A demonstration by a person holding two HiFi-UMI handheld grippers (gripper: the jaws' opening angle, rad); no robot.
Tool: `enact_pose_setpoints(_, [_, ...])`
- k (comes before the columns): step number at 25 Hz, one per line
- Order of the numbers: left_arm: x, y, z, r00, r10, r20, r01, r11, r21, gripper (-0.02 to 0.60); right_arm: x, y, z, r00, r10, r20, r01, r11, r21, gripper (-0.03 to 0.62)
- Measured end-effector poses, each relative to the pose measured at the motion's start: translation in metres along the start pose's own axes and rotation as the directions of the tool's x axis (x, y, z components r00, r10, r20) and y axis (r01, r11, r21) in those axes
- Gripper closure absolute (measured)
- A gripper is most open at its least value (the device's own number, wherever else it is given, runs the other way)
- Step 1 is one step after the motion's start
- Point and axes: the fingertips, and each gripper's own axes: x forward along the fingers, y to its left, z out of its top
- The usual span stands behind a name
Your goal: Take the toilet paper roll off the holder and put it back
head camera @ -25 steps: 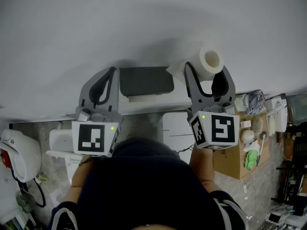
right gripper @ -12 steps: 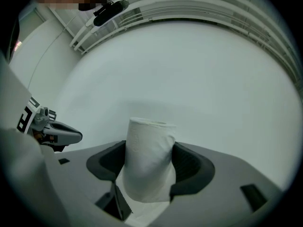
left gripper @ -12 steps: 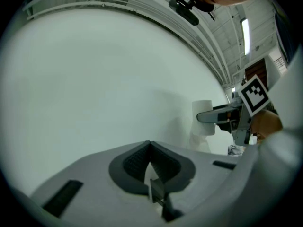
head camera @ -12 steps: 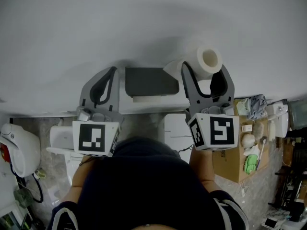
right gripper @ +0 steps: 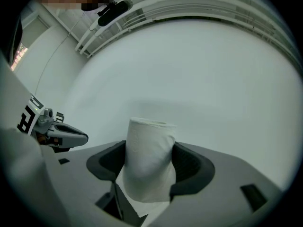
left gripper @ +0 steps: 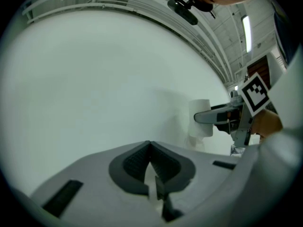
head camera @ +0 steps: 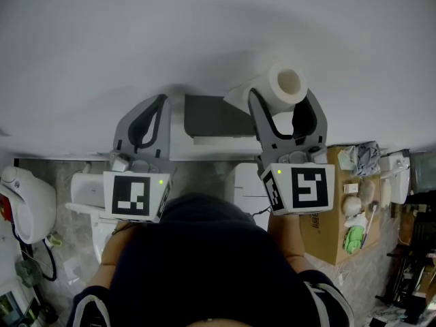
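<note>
Left tool [left gripper: 150, 148]: jaws together, holding nothing.
Right tool [right gripper: 149, 157]: jaws pressed on the sides of the toilet paper roll [right gripper: 149, 143].
Roll: off its mount, just beside it; light, soft, likely crushable, so grip mid-body gently.
Holder [head camera: 208, 114]: grey, wall-mounted.

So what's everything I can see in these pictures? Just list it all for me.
toilet paper roll: one, white, between the right claw's jaws, a loose sheet hanging below it
holder: one, dark grey, on the wall between the two claws
wall: one, white, straight ahead
cardboard box: one, brown, on the floor at lower right; the small items on and beside it are too small to name
white fixture: one, on the floor at lower left, partly hidden
left claw: one, grey, jaws together, nothing in them, left of the holder
right claw: one, grey, closed on the roll
person's top: dark, bottom centre
</note>
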Motion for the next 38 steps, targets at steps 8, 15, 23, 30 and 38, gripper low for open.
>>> enact_pose_setpoints(8, [-0.006, 0.007, -0.001, 1.000, 0.021, -0.004, -0.021, 1.000, -0.003, 0.583, 0.008, 0.020, -0.003, 0.999, 0.051, -0.012, -0.051, 0.999, 0.004, 0.278])
enact_pose_setpoints(15, [-0.008, 0.015, -0.005, 1.000, 0.029, -0.011, -0.030, 1.000, -0.004, 0.583, 0.019, 0.034, -0.012, 0.997, 0.076, -0.020, -0.076, 0.997, 0.003, 0.278])
enact_pose_setpoints(23, [-0.013, 0.018, -0.006, 0.999, 0.039, -0.024, -0.039, 0.999, -0.007, 0.583, 0.024, 0.045, -0.023, 0.995, 0.091, -0.040, -0.091, 0.996, 0.010, 0.278])
enact_pose_setpoints(30, [-0.019, 0.023, -0.007, 0.999, 0.045, -0.021, -0.045, 0.999, -0.006, 0.583, 0.029, 0.055, -0.035, 0.994, 0.094, -0.053, -0.093, 0.995, 0.018, 0.278])
enact_pose_setpoints(38, [-0.021, 0.026, -0.010, 0.999, 0.047, -0.026, -0.047, 0.999, -0.008, 0.583, 0.034, 0.059, -0.053, 0.993, 0.086, -0.083, -0.084, 0.996, 0.026, 0.278])
